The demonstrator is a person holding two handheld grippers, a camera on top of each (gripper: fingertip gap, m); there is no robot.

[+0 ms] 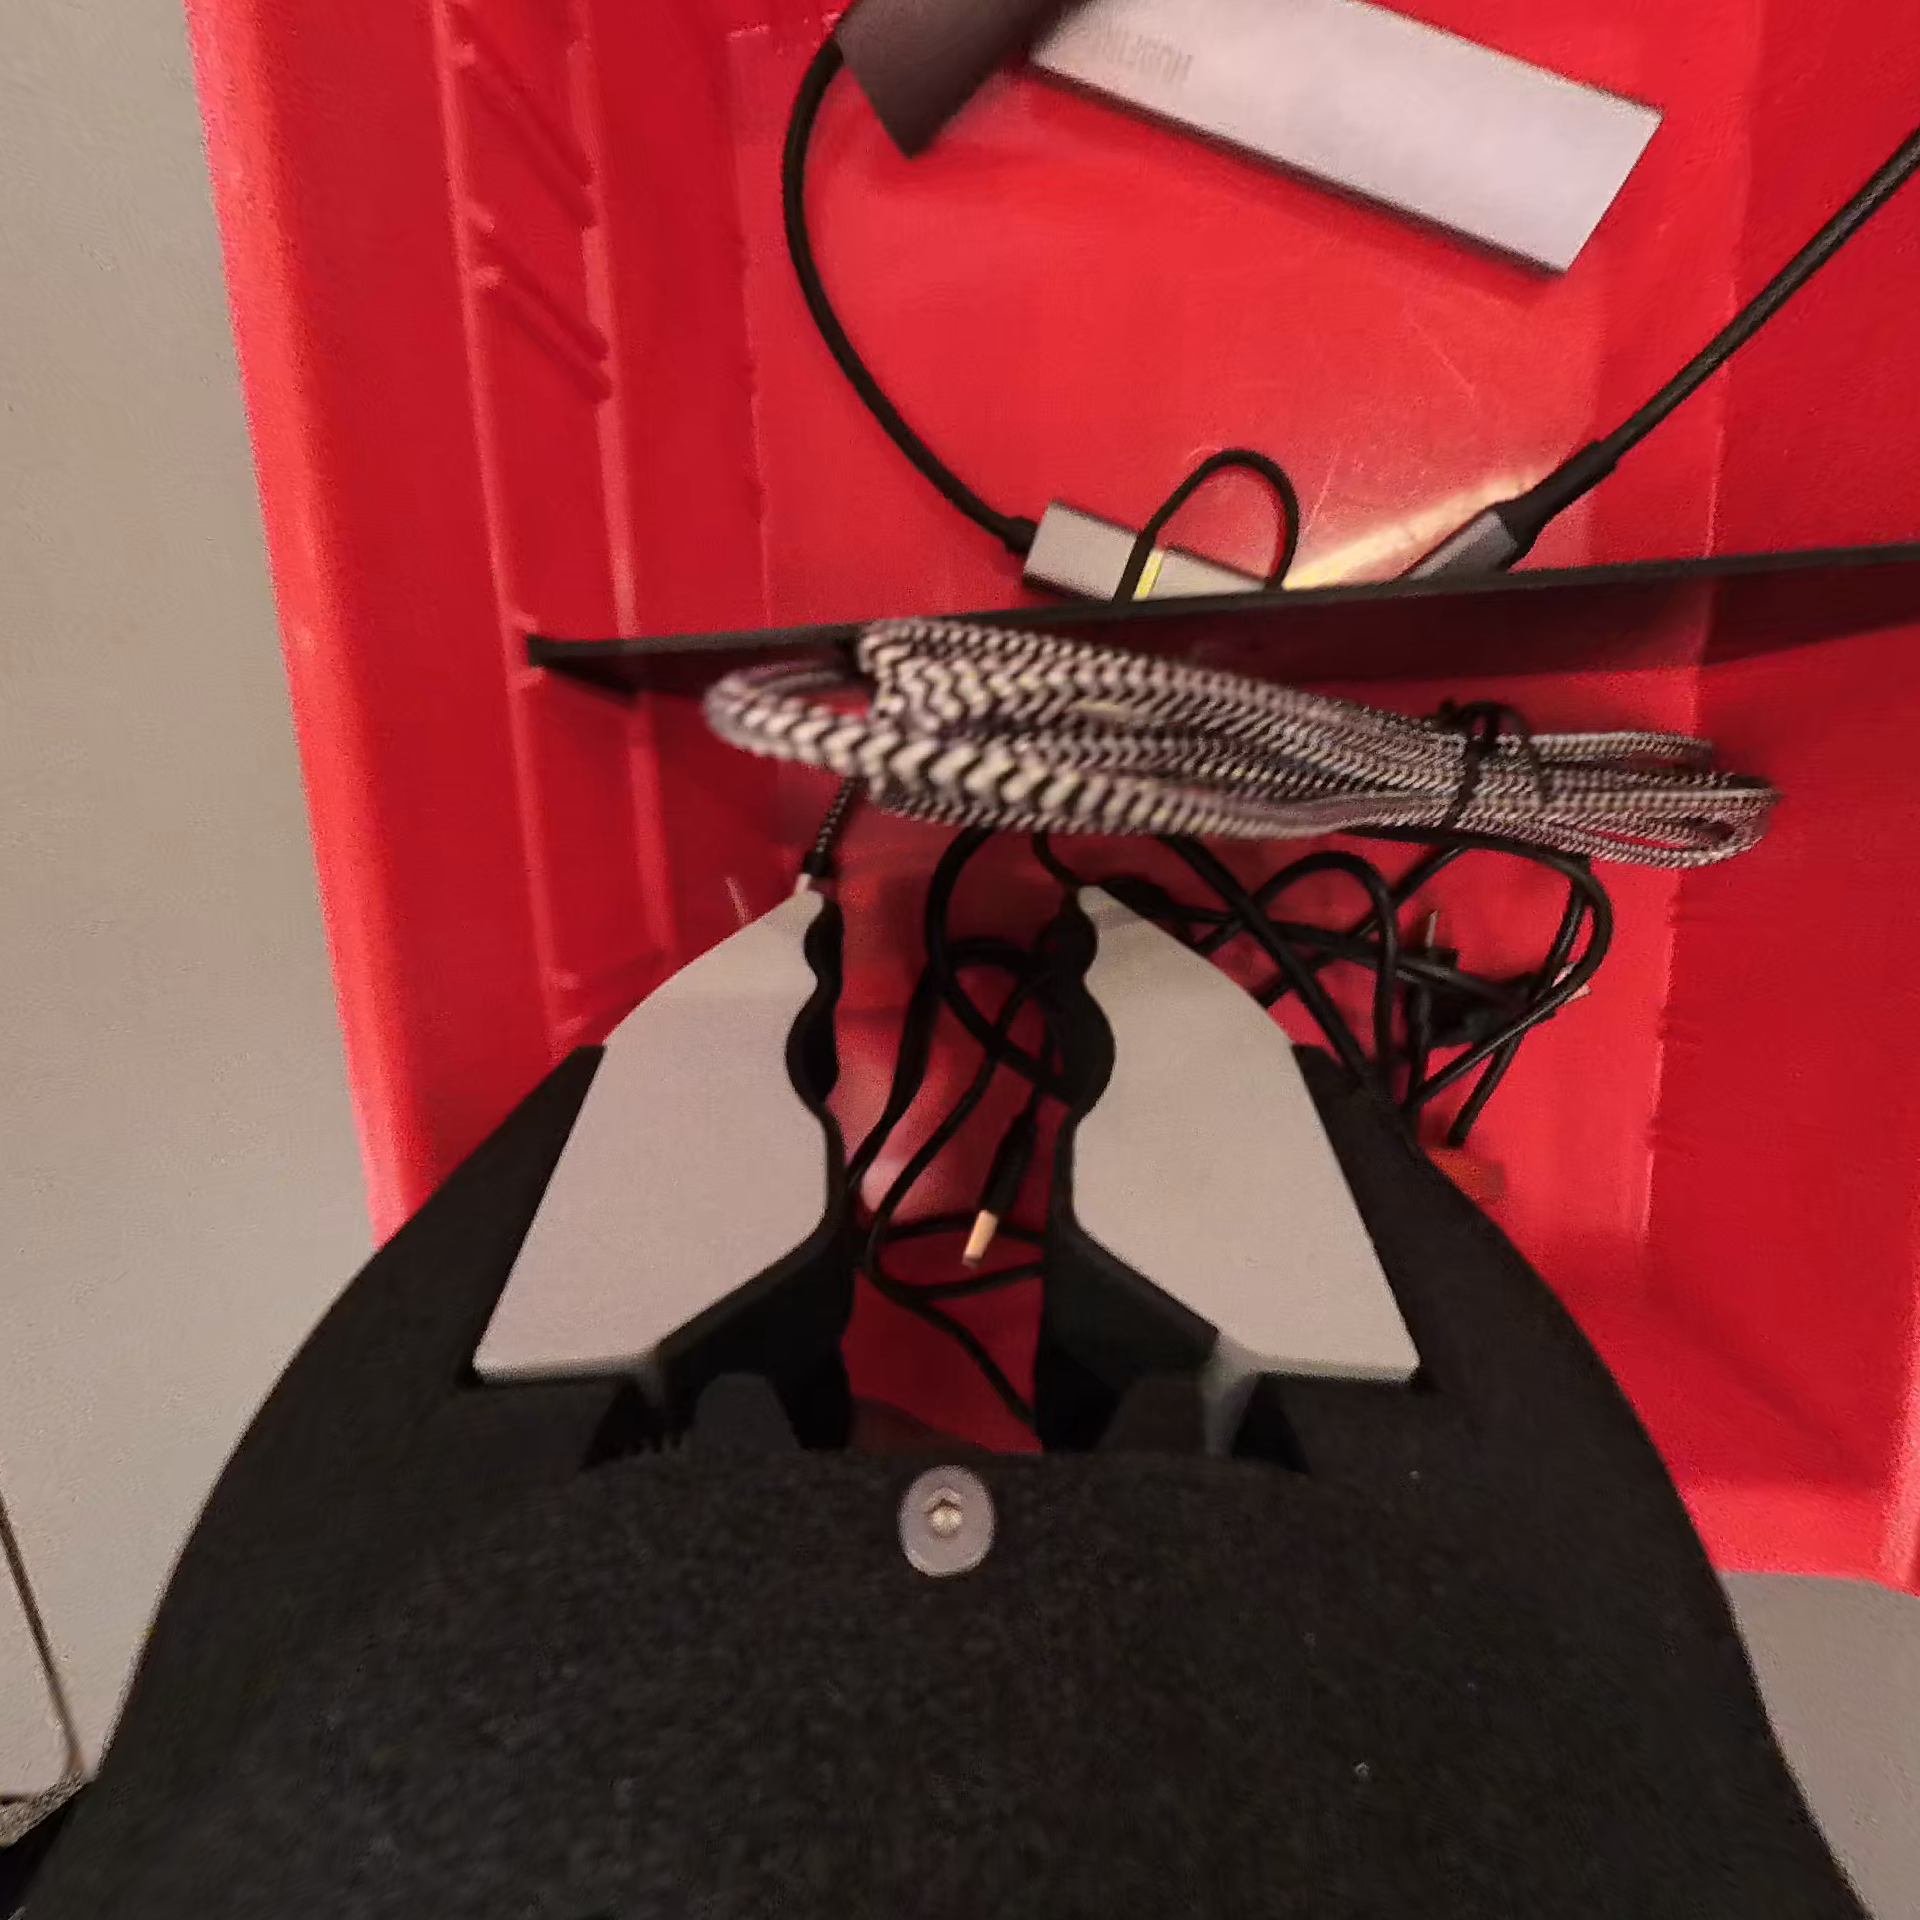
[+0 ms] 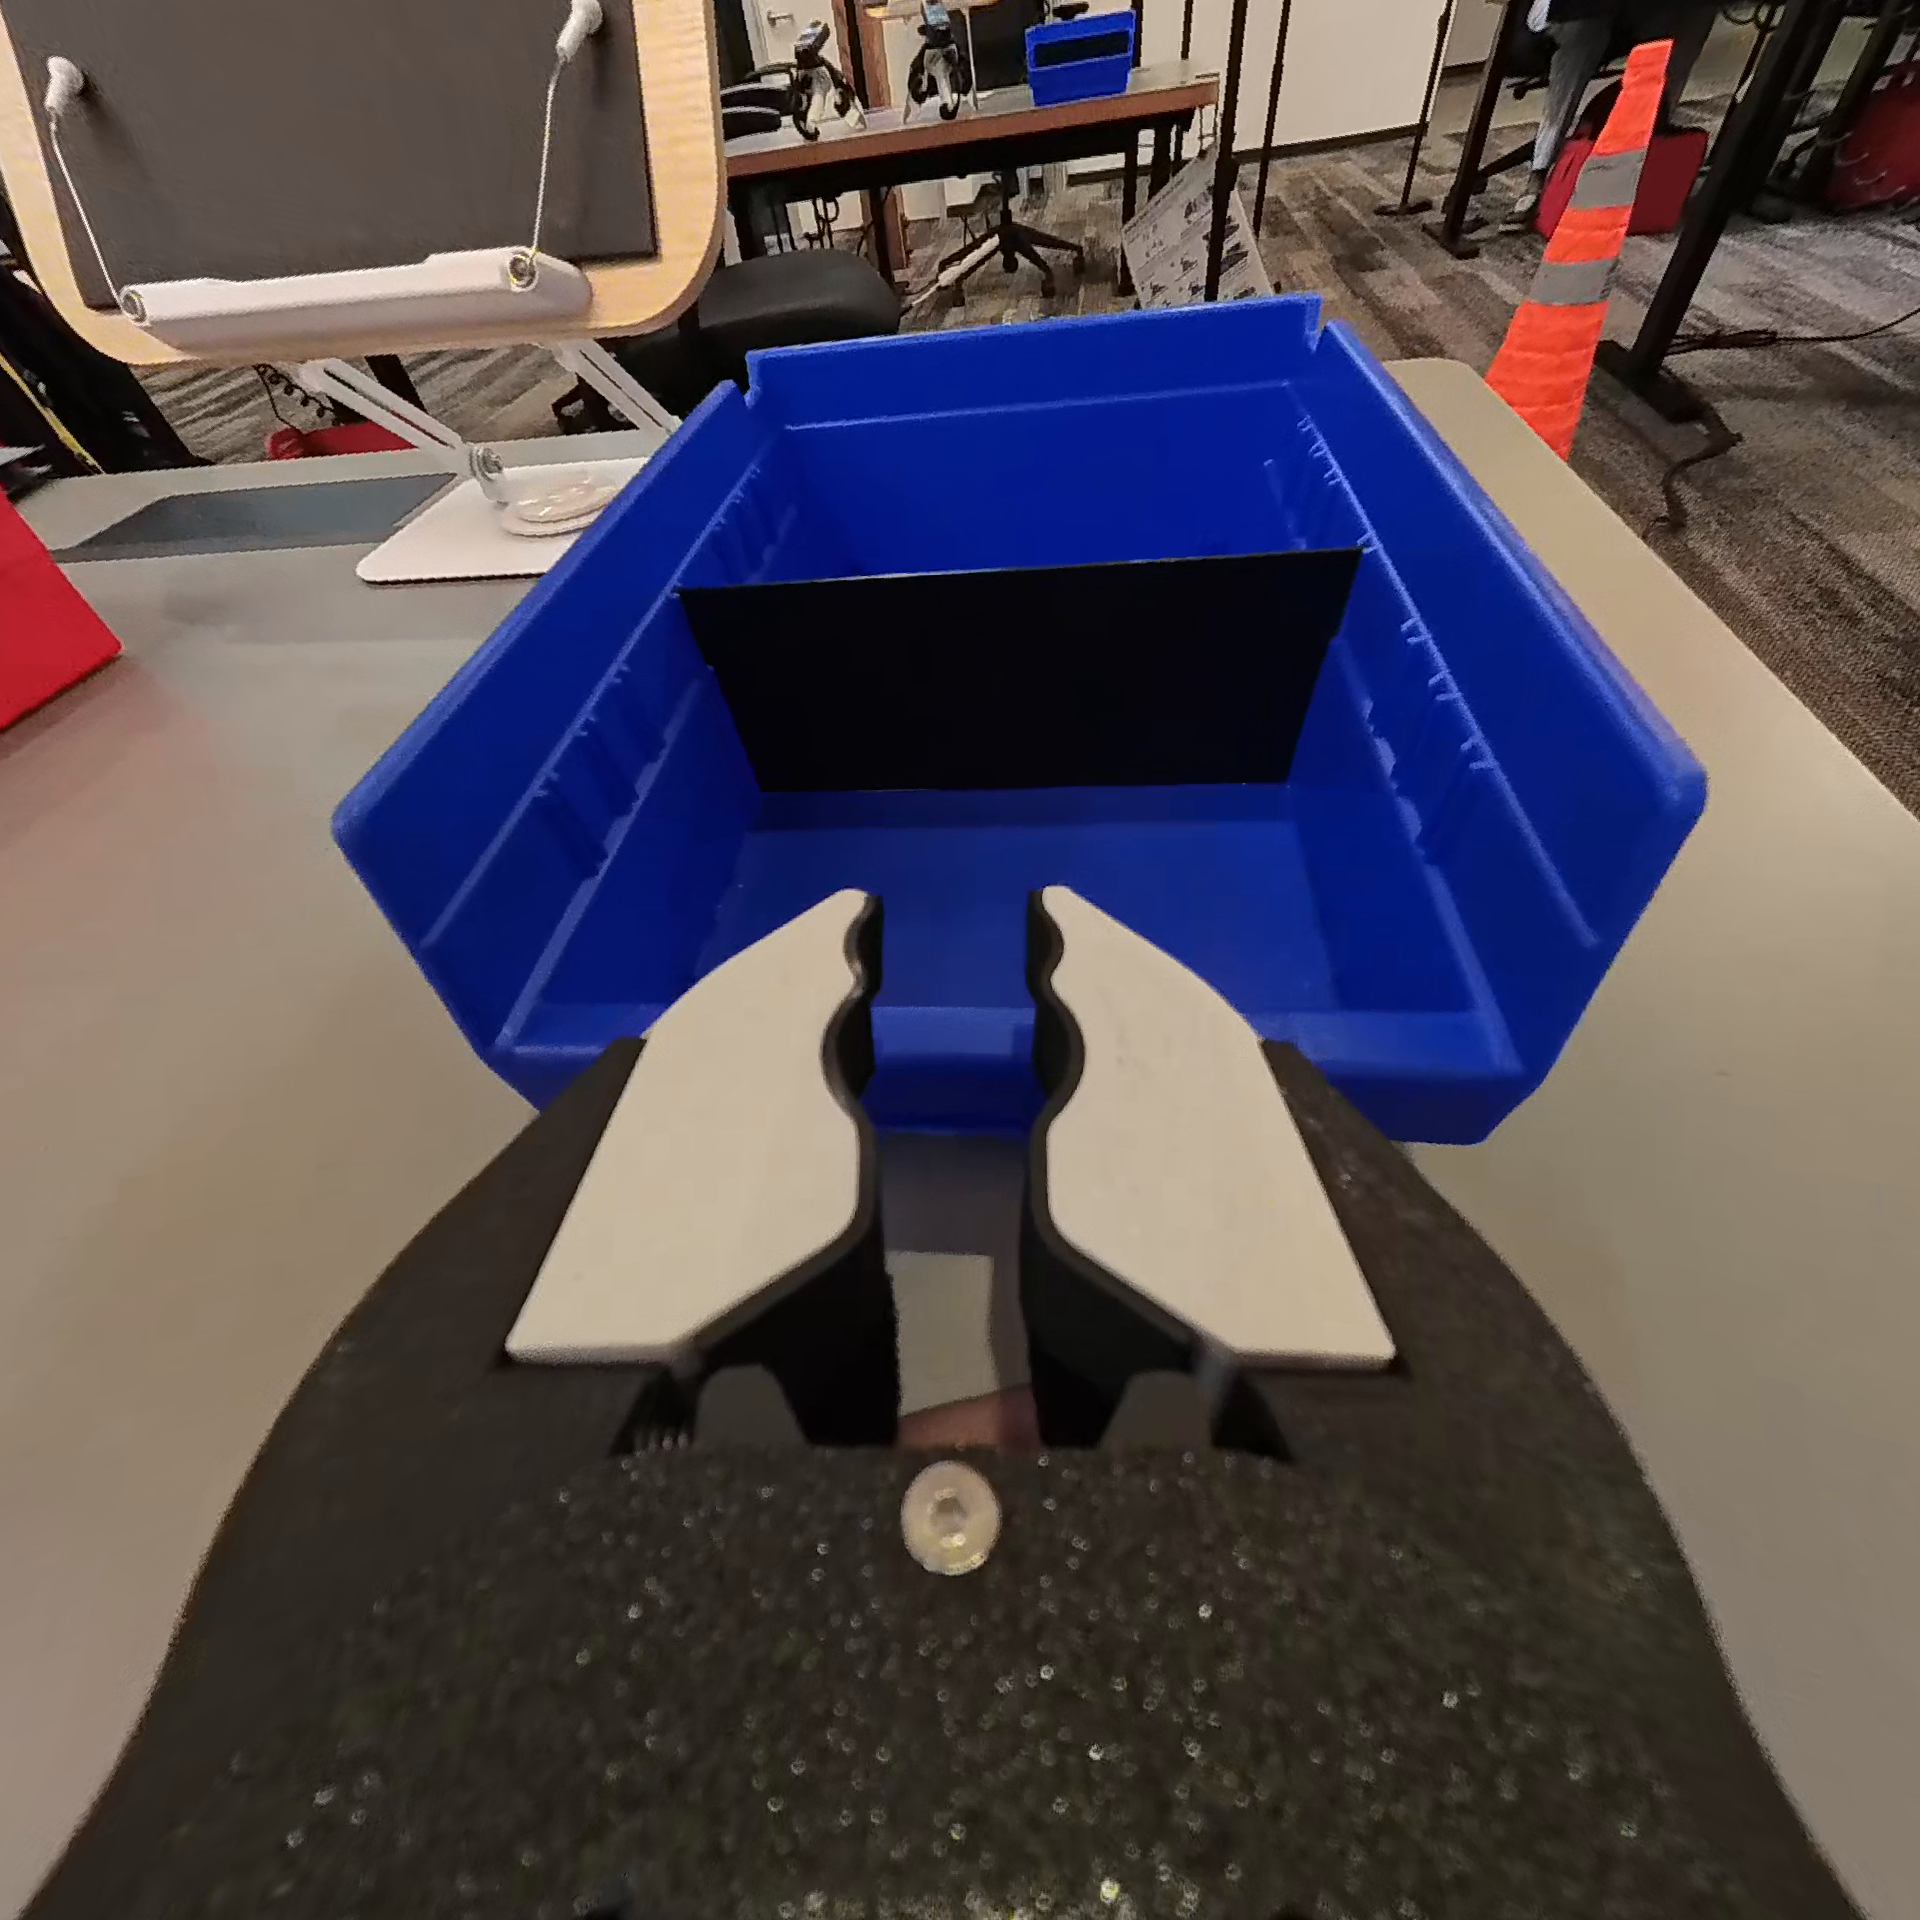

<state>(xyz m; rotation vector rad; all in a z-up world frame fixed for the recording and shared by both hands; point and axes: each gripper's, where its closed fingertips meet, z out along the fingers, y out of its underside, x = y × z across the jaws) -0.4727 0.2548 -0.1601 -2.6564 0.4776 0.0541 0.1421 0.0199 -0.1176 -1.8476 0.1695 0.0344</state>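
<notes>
My left fingers (image 1: 940,904) hang parted over tangled black cables (image 1: 1299,966) in the red bin (image 1: 1143,364), just below a braided cable bundle (image 1: 1195,758). My right fingers (image 2: 954,899) gape, holding nothing, over the blue bin (image 2: 1507,831) on the tabletop (image 2: 208,1039).

Bright red bin (image 1: 1143,343) with a black divider (image 1: 1558,613), black-and-white zigzag braided cable (image 1: 1039,748), thin black cords (image 1: 1299,956), a grey hub (image 1: 1351,114) I think (blurry), and a blue bin (image 2: 1558,831) on a beige-grey table (image 2: 208,1039).
</notes>
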